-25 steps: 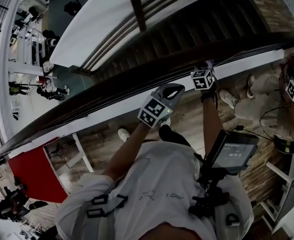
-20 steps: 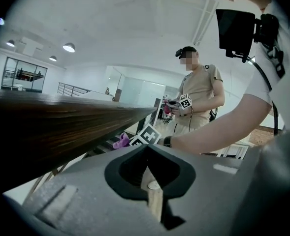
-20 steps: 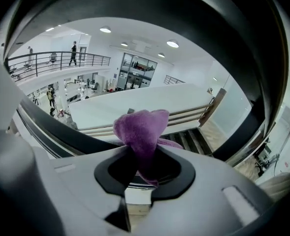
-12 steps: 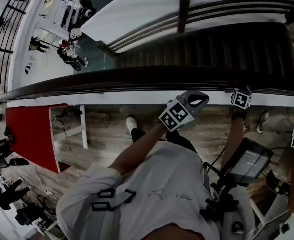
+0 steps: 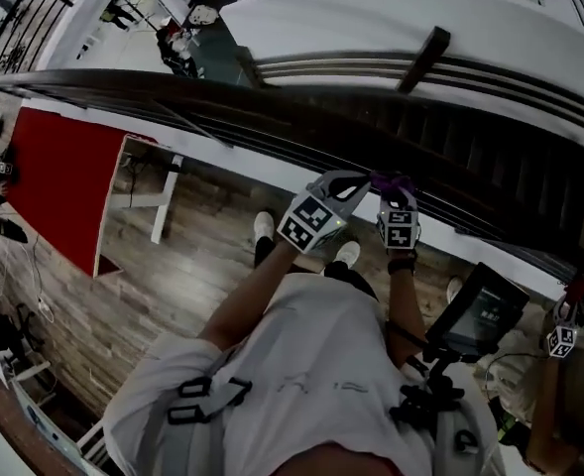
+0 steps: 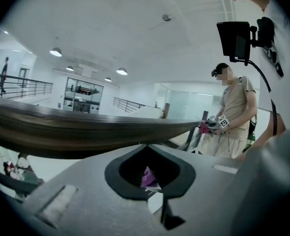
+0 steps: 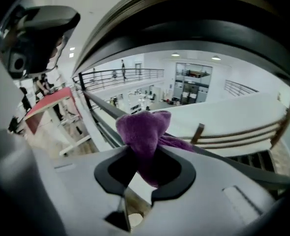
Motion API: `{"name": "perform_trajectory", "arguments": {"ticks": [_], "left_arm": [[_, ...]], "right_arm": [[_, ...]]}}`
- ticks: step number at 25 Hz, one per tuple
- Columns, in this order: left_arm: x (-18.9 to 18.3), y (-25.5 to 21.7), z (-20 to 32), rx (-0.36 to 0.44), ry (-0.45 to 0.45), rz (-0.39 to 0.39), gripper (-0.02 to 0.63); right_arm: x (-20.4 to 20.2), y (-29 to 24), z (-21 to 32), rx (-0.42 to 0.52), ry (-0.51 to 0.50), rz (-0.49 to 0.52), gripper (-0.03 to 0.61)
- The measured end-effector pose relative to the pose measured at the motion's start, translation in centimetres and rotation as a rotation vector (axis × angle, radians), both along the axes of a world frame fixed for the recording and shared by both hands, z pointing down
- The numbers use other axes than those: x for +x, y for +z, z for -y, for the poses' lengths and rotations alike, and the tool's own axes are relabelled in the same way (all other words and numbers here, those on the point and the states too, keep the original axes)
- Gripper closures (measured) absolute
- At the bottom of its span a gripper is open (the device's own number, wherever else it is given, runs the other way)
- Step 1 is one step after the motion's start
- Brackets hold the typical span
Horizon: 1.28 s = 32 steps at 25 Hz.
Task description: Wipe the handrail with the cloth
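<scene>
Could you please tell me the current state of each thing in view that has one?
purple cloth: bunched, pinched by both grippers.
right gripper: shut on the purple cloth.
left gripper: shut, a scrap of purple cloth between its jaws.
handrail: dark wood, just above the left gripper; contact unclear.
chest-mounted screen: lit.

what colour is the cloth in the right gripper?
Purple. The cloth shows best in the right gripper view, bunched between the jaws.
</scene>
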<state>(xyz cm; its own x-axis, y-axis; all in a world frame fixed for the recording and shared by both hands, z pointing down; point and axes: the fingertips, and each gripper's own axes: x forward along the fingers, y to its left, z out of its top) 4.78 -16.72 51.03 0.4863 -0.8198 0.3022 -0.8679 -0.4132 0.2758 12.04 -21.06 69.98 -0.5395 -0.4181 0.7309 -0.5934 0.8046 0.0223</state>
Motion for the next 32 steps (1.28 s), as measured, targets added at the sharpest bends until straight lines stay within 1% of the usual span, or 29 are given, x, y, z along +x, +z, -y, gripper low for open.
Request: {"name": "perform_trajectory", "arguments": {"ticks": [2, 4, 6, 8, 12, 15, 18, 21, 23, 26, 29, 32], "left_arm": [[-4.9, -0.1, -2.1, -0.008, -0.106, 0.002, 0.615], [-9.8, 0.3, -4.5, -0.026, -0.217, 0.007, 0.615], [-14.6, 0.7, -6.8, -0.040, -0.332, 0.003, 0.615], [-19.1, 1.0, -8.8, -0.045, -0.434, -0.007, 0.615], [-25.8, 1.0, -12.7, -0.056, -0.557, -0.002, 0.615], [-29.7, 1.3, -16.0, -0.063, -0.641, -0.006, 0.615], [-33.2, 2.3, -18.7, -0.085, -0.695, -0.008, 0.615], [-35.9, 3.7, -20.6, -0.116, -0.721, -0.020, 0.615], [-37.5, 4.8, -21.5, -0.133, -0.727, -0.028, 0.615], [-39.9, 6.3, -22.1, -0.149, -0.728, -0.037, 0.615], [-42.4, 7.5, -22.2, -0.160, -0.738, -0.037, 0.615], [-44.3, 8.8, -22.8, -0.183, -0.763, -0.045, 0.615]], "right_arm": [[-5.7, 0.0, -2.9, -0.031, -0.144, -0.017, 0.505], [-10.9, 0.5, -5.0, -0.049, -0.253, -0.022, 0.505], [-15.7, 1.6, -6.6, -0.053, -0.329, -0.009, 0.503], [-20.2, 2.0, -8.3, -0.069, -0.381, 0.017, 0.503], [-27.7, 2.5, -12.5, -0.097, -0.487, 0.044, 0.503], [-32.7, 3.1, -16.3, -0.111, -0.606, 0.050, 0.503], [-37.9, 3.9, -19.9, -0.124, -0.707, 0.052, 0.502], [-42.4, 4.9, -22.6, -0.110, -0.764, 0.019, 0.502], [-45.4, 6.1, -23.5, -0.058, -0.791, -0.008, 0.502], [-49.4, 8.3, -23.5, 0.062, -0.813, -0.051, 0.502], [-53.0, 10.4, -21.8, 0.182, -0.814, -0.107, 0.502], [-55.6, 12.9, -19.7, 0.261, -0.786, -0.176, 0.503]]}}
